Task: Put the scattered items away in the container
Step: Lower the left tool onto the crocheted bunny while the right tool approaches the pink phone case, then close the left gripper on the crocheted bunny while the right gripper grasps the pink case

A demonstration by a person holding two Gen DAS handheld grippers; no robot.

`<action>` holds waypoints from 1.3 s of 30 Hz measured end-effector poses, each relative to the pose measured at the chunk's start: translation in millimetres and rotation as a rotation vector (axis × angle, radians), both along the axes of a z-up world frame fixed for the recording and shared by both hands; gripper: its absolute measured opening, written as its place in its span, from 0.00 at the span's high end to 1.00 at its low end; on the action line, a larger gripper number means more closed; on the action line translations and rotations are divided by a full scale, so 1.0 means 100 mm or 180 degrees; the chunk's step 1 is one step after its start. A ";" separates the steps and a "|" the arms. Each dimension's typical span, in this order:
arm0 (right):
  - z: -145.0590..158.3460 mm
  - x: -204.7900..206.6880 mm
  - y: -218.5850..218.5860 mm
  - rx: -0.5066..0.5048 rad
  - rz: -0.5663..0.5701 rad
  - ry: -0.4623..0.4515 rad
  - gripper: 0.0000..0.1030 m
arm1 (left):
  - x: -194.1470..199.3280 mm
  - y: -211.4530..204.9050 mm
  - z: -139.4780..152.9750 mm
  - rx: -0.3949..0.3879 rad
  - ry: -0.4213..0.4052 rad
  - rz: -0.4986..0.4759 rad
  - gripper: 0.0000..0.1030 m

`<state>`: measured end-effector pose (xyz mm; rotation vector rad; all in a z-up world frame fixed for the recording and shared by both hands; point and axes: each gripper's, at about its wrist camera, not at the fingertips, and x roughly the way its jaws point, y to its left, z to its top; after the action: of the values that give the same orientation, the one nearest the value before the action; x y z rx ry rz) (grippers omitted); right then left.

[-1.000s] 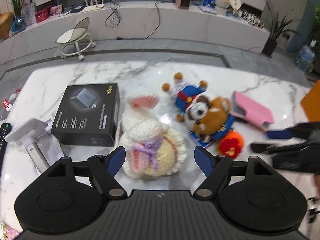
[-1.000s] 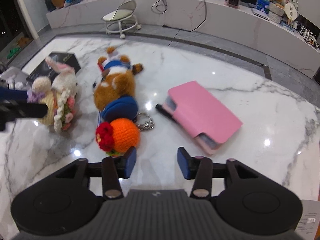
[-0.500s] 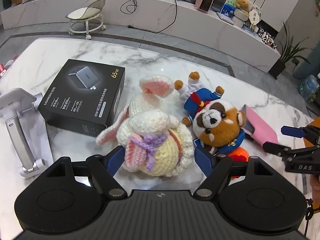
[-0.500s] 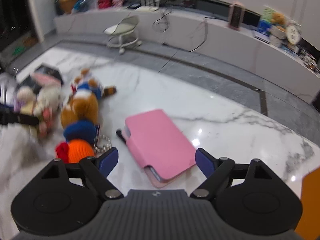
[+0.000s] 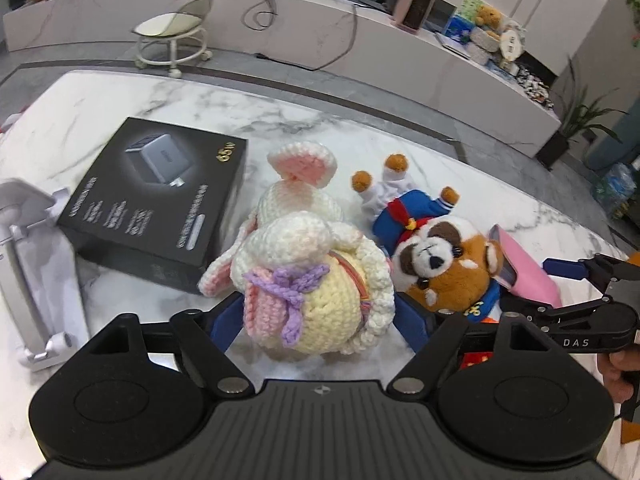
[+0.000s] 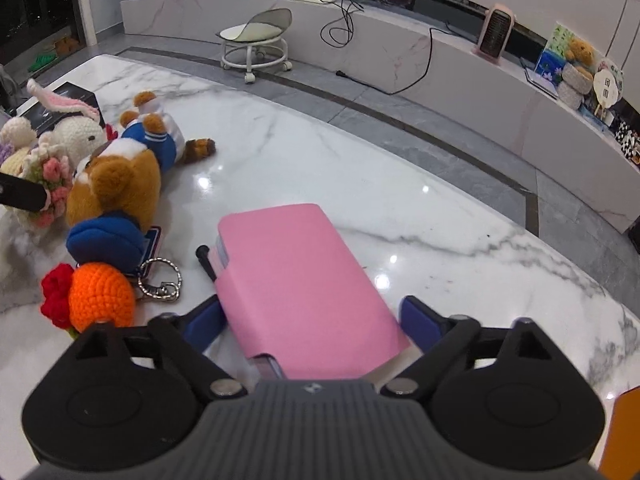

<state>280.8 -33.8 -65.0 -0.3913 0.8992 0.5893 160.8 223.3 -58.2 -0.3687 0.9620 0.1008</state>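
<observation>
Both grippers have come down with jaws wide open, the left gripper (image 5: 318,322) now around the knitted rabbit (image 5: 316,280) and the right gripper (image 6: 310,318) around the pink case (image 6: 304,284) on the bench (image 6: 400,200), so I think both grasps come next.

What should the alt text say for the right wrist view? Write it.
An open claw straddles a pink case lying flat on a marble table. To its left lie a plush dog, an orange crochet keychain and a crochet bunny.
</observation>
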 end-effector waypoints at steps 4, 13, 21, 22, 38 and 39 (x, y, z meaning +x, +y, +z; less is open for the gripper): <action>0.06 -0.01 -0.09 0.0017 -0.0017 0.0202 0.20 | 0.04 0.02 0.03 -0.0096 0.0042 -0.0047 0.21; 0.31 -0.13 -0.19 0.0087 -0.0154 0.0370 0.46 | 0.01 0.02 0.12 -0.0307 0.0076 -0.0173 0.48; 0.53 -0.18 -0.35 0.0121 -0.0392 0.0368 0.70 | -0.03 -0.01 0.27 -0.0434 -0.0040 -0.0225 0.51; 0.55 -0.18 -0.38 0.0120 -0.0410 0.0376 0.72 | -0.03 -0.02 0.29 -0.0428 -0.0055 -0.0230 0.51; 1.03 -0.42 -0.84 0.0373 -0.0749 0.0282 0.77 | -0.21 -0.05 0.66 -0.0324 -0.0327 -0.0257 0.51; 1.07 -0.46 -0.88 0.0393 -0.0771 0.0260 0.77 | -0.22 -0.08 0.69 -0.0291 -0.0344 -0.0276 0.51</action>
<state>234.5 -121.8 41.8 -0.1445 0.9667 0.4372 138.4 215.2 10.8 -0.4119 0.8762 -0.0420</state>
